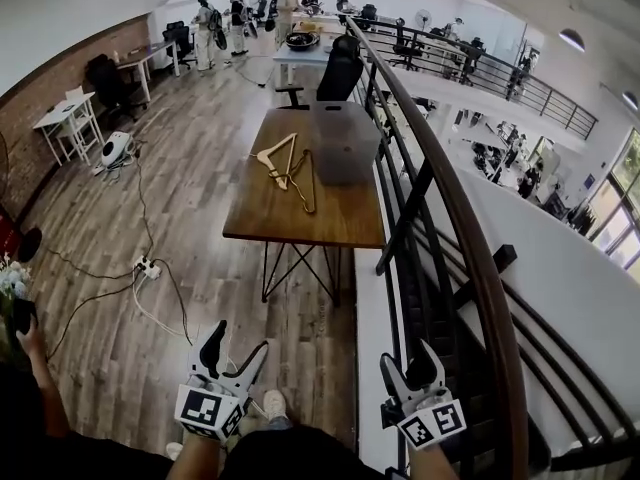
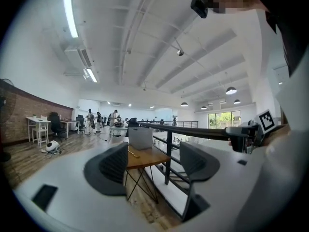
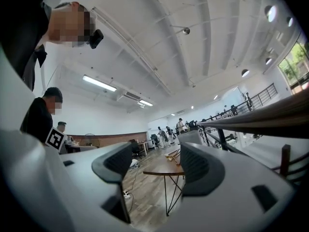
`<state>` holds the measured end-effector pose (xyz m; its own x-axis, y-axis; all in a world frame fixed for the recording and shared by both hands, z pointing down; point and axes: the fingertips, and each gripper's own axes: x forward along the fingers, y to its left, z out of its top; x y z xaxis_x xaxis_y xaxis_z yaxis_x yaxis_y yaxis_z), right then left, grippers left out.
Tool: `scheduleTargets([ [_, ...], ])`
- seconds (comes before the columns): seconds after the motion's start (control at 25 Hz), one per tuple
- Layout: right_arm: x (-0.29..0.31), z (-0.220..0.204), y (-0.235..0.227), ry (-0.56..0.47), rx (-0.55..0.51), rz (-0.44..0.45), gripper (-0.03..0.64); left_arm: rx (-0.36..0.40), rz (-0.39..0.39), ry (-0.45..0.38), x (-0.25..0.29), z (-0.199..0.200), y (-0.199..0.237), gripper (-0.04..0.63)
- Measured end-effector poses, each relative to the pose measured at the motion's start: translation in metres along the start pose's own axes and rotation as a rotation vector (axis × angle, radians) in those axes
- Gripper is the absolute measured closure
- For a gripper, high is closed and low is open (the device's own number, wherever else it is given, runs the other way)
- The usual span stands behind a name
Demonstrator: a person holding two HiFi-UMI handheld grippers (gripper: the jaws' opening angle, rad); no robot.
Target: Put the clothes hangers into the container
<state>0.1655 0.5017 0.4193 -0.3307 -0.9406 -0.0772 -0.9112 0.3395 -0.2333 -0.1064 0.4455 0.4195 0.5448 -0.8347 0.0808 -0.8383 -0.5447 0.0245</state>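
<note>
While jaws stand apart | left gripper (image 1: pixel 243 338), right gripper (image 1: pixel 404 355) | square-marker cubes (image 1: pixel 208 411)

1. Clothes hangers (image 1: pixel 288 171): a small loose heap lying flat on the wooden table (image 1: pixel 300 226), left of its middle. One pale wooden hanger (image 1: pixel 276 154) lies toward the far side. The darker hangers (image 1: pixel 303 186) overlap it toward the near edge. The count cannot be told.
2. Container (image 1: pixel 345 143): a translucent grey rectangular bin, upright with its top open. It stands along the table's right edge in the far half, just beside the heap. Whether they touch cannot be told.
</note>
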Motion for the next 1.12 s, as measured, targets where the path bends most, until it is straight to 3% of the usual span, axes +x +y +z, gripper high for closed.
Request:
scheduleTargets([
  [0.24,0.058,-0.007,-0.003,0.013,-0.012,-0.003,0.334,0.073,-0.016,0.091,0.039,-0.013,0.042,0.272],
  [0.64,0.150,-0.007,-0.011,0.035,-0.040,-0.029,0.356,0.151,-0.072,0.136,0.100,0.001,0.098,0.272],
  [0.88,0.182,-0.029,-0.003,0.053,-0.044,-0.018,0.374,0.102,-0.044,0.111,0.108,-0.008,0.138,0.272],
  [1.12,0.205,-0.046,-0.020,0.098,-0.053,-0.025,0.390,0.045,-0.011,0.153,0.123,-0.030,0.159,0.272],
])
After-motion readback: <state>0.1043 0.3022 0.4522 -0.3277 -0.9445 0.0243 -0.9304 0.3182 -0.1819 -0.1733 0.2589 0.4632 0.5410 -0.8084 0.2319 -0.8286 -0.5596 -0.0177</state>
